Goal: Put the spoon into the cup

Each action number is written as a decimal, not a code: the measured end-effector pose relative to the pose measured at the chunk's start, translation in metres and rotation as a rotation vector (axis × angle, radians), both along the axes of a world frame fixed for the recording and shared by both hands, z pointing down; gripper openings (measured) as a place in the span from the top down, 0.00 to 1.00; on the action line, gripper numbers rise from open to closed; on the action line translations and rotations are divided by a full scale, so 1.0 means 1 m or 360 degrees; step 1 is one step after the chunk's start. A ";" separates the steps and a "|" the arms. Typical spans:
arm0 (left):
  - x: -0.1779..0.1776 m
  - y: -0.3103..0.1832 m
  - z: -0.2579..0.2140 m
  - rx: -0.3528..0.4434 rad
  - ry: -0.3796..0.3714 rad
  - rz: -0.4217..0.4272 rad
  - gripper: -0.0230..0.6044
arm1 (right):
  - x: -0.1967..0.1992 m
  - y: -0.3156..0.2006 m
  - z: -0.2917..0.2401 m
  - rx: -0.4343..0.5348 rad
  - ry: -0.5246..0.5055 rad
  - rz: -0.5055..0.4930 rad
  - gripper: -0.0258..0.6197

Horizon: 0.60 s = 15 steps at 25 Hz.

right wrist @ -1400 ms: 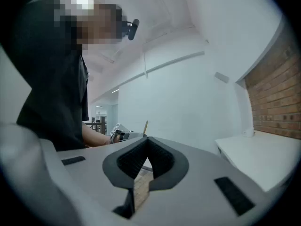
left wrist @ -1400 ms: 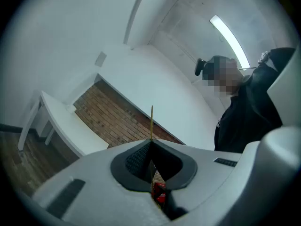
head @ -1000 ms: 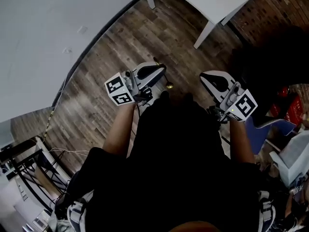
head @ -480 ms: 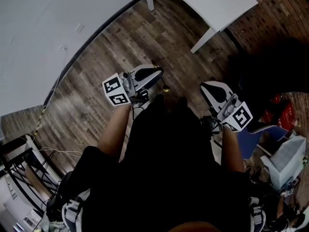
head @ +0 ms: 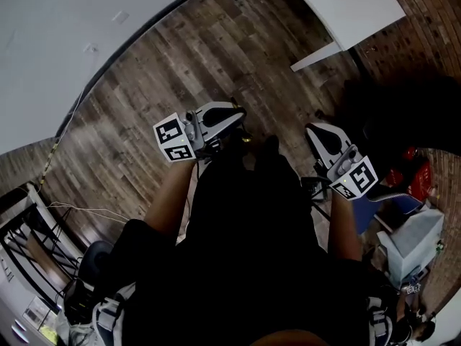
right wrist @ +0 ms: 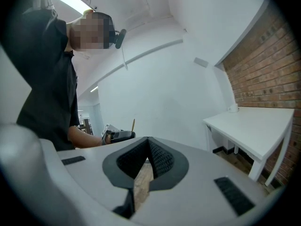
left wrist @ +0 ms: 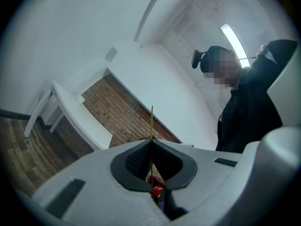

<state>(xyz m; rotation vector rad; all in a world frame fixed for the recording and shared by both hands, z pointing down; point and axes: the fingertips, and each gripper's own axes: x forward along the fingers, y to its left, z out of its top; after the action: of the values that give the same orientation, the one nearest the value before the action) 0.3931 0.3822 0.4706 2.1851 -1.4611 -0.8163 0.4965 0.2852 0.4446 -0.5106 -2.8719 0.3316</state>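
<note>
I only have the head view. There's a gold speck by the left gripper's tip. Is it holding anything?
Observer: Yes. In the left gripper view, the left gripper has its jaws shut on the spoon. It shows only as a thin gold stem sticking out past the tips.
Operator: And the right one?
Observer: The right gripper has its jaws together with nothing between them. Only the wood floor shows through the gap.
Operator: I can't find the cup.
Observer: In the right gripper view, a small white thing that looks like the cup stands on the white table by the brick wall, apart from both grippers.
</note>
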 end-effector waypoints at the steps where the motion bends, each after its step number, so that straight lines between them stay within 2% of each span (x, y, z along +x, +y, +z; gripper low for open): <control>1: -0.002 0.004 0.001 0.0003 0.0000 0.0000 0.93 | -0.003 0.003 0.001 0.0001 0.0005 0.0002 0.95; 7: -0.014 -0.001 0.005 0.0020 -0.0003 0.0024 0.93 | -0.018 -0.003 -0.002 -0.0022 -0.0027 0.0052 0.95; 11: -0.019 -0.025 0.006 0.0013 -0.0017 0.0044 0.93 | -0.027 -0.025 0.006 -0.0052 -0.0023 0.0058 0.95; 15: -0.039 -0.057 0.008 -0.0008 -0.0027 0.0030 0.93 | -0.045 -0.060 0.009 -0.0072 -0.0044 0.0060 0.95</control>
<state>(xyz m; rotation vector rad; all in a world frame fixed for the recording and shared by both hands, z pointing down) 0.3536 0.3247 0.4788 2.2040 -1.4468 -0.7883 0.4518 0.2255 0.4535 -0.4729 -2.9101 0.3996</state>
